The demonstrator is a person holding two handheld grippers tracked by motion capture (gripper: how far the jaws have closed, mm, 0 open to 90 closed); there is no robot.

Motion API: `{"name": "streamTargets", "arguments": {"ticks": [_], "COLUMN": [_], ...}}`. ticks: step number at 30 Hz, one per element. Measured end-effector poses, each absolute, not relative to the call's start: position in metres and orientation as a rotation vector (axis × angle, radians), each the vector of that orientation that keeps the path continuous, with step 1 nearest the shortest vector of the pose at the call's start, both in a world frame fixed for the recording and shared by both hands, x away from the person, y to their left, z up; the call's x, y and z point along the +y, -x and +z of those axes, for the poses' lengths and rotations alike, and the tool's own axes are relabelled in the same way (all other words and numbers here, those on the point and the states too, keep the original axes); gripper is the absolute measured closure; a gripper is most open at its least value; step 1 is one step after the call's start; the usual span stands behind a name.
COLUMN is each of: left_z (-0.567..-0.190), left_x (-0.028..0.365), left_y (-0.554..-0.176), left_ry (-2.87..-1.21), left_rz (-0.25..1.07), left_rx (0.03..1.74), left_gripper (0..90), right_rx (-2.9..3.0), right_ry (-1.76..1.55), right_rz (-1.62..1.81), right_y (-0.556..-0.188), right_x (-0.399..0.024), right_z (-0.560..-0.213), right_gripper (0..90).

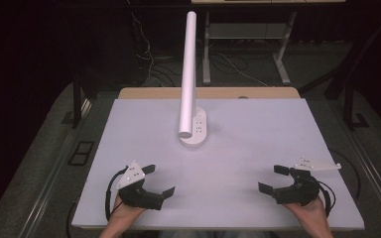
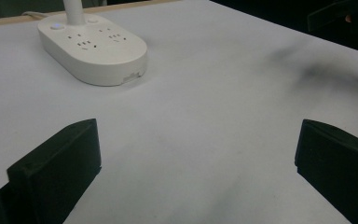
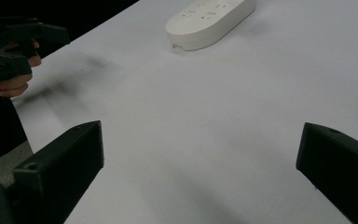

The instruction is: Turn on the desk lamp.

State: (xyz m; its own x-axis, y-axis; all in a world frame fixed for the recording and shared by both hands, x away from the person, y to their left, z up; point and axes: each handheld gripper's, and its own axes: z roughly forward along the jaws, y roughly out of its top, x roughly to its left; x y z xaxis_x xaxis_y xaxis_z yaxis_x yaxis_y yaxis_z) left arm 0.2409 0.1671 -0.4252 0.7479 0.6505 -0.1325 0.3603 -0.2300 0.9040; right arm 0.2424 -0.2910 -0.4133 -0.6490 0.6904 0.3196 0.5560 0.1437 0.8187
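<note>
White table (image 1: 258, 148) carries one thing, a lamp (image 1: 188, 74): an oval base (image 1: 194, 133) with socket holes and a tall white tube (image 1: 189, 64) rising from its far end and leaning toward the camera in the high view. Base sits at table centre, slightly toward the far edge, long axis running near-to-far. Both grippers rest at the near edge, well apart from it and from each other, base lying ahead and between them. Left gripper (image 1: 159, 180) points inward-right, right gripper (image 1: 273, 178) points inward-left, so each would have to go forward and toward the middle; left looks a touch nearer, hard to be sure. Jaws on both spread wide, nothing between them, bare table under them. Left gripper view has the base (image 2: 93, 49) upper left, with a lit button and socket rows readable, tube stub at the top edge, right gripper dark in the upper right corner. Right gripper view has the base (image 3: 209, 21) at top centre, no tube, plus the left hand (image 3: 16, 74) and its gripper at upper left. Tube's full height comes from the high view.
</note>
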Motion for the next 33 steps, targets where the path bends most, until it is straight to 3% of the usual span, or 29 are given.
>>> {"name": "streamTargets", "arguments": {"ticks": [33], "left_z": [-0.4254], "left_x": [0.1660], "left_y": [-0.2399], "left_ry": [-1.859], "left_rz": [0.333], "left_rx": [0.775], "left_gripper": [0.0], "right_rx": [2.315], "right_ry": [-1.259], "right_rz": [1.514], "right_y": [-0.2469], "right_x": [-0.2907], "right_z": [-0.4168], "right_gripper": [0.2]}}
